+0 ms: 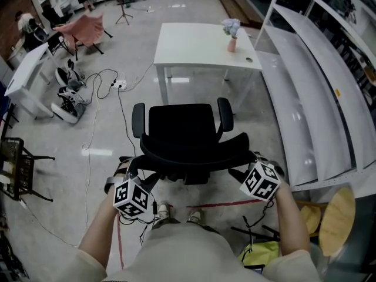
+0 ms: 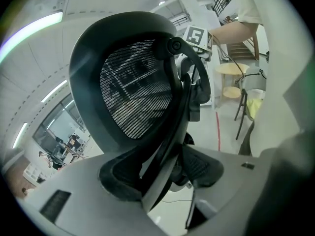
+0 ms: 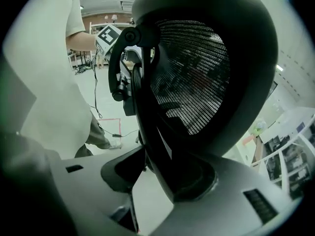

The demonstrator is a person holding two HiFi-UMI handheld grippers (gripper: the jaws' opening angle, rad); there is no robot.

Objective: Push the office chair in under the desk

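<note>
Glossy grey floor (image 1: 106,134) of a large workroom stretches ahead. We see the office chair (image 1: 182,137) standing well apart from the white desk (image 1: 200,40), its seat facing it. The left gripper (image 2: 160,173) and right gripper (image 3: 160,176) each clamp the backrest (image 1: 194,154) at its rim, jaws fairly wide. We judge the risks: the chair veers as it rolls, so an armrest (image 1: 225,113) strikes a desk leg and rocks the vase (image 1: 232,37); or a grip slips off the curved rim. Only the head view shows desk and path; only the gripper views show the jaws on the frame.
</note>
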